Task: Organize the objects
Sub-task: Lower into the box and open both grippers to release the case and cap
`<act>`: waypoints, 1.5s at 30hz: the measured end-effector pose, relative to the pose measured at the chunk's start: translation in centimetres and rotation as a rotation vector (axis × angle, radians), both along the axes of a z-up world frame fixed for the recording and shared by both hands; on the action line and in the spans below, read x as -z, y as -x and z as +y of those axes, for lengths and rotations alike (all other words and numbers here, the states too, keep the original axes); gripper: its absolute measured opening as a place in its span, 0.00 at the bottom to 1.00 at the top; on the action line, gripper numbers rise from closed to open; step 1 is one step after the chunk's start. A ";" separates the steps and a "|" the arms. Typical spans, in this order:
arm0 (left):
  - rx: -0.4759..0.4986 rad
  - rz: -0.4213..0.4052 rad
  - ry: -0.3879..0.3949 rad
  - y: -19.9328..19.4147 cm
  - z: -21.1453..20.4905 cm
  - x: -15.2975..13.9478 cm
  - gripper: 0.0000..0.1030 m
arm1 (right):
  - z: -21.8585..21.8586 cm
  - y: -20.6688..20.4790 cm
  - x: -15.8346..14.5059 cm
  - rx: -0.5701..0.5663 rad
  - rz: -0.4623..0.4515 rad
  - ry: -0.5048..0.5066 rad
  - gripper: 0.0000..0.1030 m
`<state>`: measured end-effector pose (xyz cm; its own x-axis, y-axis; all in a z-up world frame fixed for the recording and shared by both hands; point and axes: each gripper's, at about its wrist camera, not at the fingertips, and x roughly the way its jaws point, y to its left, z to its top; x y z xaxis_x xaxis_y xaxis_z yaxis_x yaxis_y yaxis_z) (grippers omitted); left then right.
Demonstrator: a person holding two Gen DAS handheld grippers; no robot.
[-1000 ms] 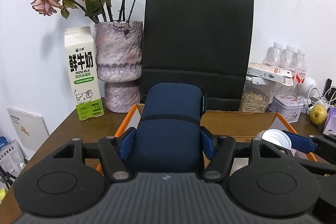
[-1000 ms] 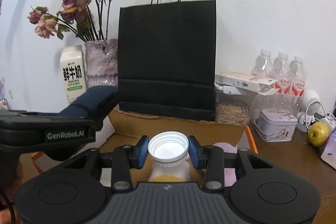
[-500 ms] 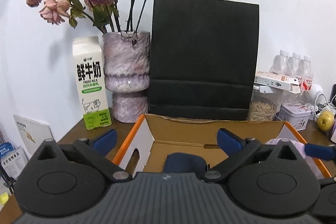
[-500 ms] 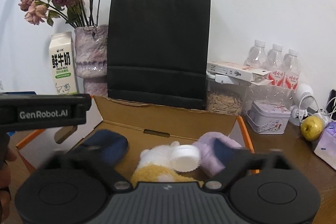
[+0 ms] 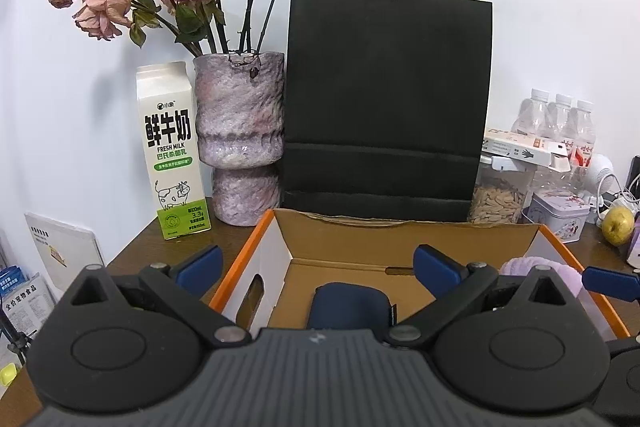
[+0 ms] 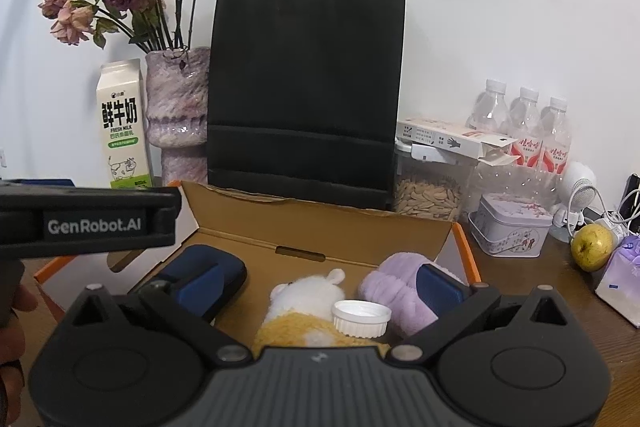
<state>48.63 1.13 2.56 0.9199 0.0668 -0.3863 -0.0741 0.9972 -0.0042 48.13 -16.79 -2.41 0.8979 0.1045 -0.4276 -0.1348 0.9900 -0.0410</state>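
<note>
An open cardboard box with orange edges [image 5: 400,239] [image 6: 320,227] sits on the wooden table. Inside lie a dark blue case [image 5: 350,307] [image 6: 204,275], a white and yellow plush toy [image 6: 308,299], a white ribbed lid [image 6: 362,317] resting on the plush, and a purple fluffy item [image 6: 396,287] [image 5: 532,267]. My left gripper [image 5: 318,265] is open and empty above the blue case. My right gripper [image 6: 320,285] is open and empty above the plush and lid.
Behind the box stand a black paper bag [image 5: 386,99], a purple vase of dried roses [image 5: 240,143] and a milk carton [image 5: 172,151]. To the right are a seed jar [image 6: 430,187], a tin [image 6: 510,227], water bottles [image 6: 524,123] and a pear [image 6: 592,253].
Both grippers opened. The left let go of the blue case and the right let go of the white lid; both things now lie in the box. Both grippers rose a little.
</note>
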 end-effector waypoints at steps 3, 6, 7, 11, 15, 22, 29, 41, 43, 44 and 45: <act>0.010 0.025 0.020 0.1 0.2 -0.2 1.00 | 0.1 0.3 -0.3 0.000 -0.005 0.005 1.00; 0.012 0.033 0.036 0.5 0.4 -0.5 1.00 | 0.1 0.9 -0.7 -0.003 -0.015 0.006 1.00; 0.012 0.033 0.036 0.7 0.5 -0.6 1.00 | 0.1 1.0 -0.8 -0.005 -0.019 0.008 1.00; 0.016 0.035 0.028 1.5 0.7 -1.0 1.00 | 0.1 1.8 -1.3 -0.009 -0.035 0.017 1.00; 0.012 0.028 0.035 2.4 1.2 -1.5 1.00 | 0.1 2.7 -1.9 -0.019 -0.049 0.023 1.00; 0.016 0.016 0.032 4.2 1.7 -2.1 1.00 | 0.0 4.7 -3.0 -0.045 -0.079 0.019 1.00; 0.021 0.011 0.031 6.6 2.2 -2.7 1.00 | -0.1 7.1 -3.9 -0.066 -0.107 0.031 1.00; 0.010 -0.002 0.030 11.1 2.9 -3.5 1.00 | -0.2 11.3 -4.2 -0.090 -0.105 0.053 1.00; 0.008 -0.001 0.032 11.9 3.0 -3.5 1.00 | -0.4 12.2 -4.3 -0.092 -0.104 0.051 1.00; 0.008 0.002 0.031 12.4 2.9 -3.5 1.00 | -0.6 12.7 -4.3 -0.094 -0.103 0.049 1.00; 0.008 0.005 0.032 12.8 2.9 -3.4 1.00 | -0.7 13.1 -4.3 -0.095 -0.101 0.048 1.00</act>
